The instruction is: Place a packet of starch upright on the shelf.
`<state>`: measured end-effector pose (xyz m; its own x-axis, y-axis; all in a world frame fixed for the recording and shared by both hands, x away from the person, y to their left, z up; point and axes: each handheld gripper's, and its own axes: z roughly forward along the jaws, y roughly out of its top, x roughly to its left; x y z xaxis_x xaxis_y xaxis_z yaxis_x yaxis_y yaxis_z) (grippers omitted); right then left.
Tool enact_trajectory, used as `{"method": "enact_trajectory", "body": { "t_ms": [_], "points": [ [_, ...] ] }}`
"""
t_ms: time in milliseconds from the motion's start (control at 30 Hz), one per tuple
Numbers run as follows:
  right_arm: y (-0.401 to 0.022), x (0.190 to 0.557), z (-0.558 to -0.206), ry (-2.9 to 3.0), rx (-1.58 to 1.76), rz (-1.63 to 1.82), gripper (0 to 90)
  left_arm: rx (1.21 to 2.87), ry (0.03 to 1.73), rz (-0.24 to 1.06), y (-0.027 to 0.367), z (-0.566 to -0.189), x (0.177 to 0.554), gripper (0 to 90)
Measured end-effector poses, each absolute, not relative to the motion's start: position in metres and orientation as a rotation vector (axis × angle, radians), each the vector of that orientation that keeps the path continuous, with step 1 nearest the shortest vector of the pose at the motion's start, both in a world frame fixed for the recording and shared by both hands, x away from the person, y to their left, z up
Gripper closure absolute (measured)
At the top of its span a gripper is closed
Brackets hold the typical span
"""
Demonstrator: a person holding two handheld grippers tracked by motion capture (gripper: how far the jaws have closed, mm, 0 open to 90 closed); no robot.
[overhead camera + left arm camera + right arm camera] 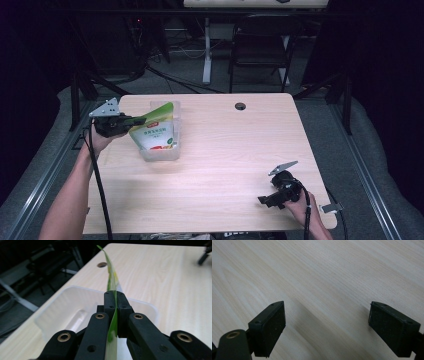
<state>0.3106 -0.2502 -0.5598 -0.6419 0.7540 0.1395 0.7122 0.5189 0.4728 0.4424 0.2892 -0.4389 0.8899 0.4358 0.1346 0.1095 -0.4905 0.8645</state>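
A green and white snack pouch (154, 131) stands upright in a clear plastic bin (161, 152) at the table's left. My left gripper (134, 120) is shut on the pouch's top left edge. In the left gripper view the thin pouch (111, 277) runs edge-on between the closed pads (123, 307), above the bin (62, 307). Near the front right corner, my right gripper (266, 200) rests low over the bare wood. The right gripper (327, 322) has its jaws wide apart, nothing between them.
The light wooden table (225, 150) has a round cable hole (240, 106) at its back edge. A dark chair (260, 47) and a white desk leg (207, 50) stand beyond the table. Metal rails run along both sides.
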Motion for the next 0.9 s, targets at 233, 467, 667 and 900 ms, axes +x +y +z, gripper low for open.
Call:
{"method": "enact_trajectory", "body": {
  "t_ms": [233,467,667,900],
  "points": [
    [-0.250,0.311,-0.560,2.666,1.291,0.769,13.5,2.084,0.374,0.372,0.285,-0.440,0.427,89.2],
    [-0.249,0.311,-0.561,2.667,1.294,0.776,13.5,2.125,0.335,0.325,0.280,-0.442,0.406,88.9],
    [-0.249,0.311,-0.560,2.665,1.288,0.771,13.5,2.164,0.341,0.361,0.275,-0.441,0.398,87.8],
    [-0.248,0.311,-0.561,2.662,1.289,0.774,13.5,2.202,0.345,0.385,0.269,-0.442,0.393,86.4]
  ]
}}
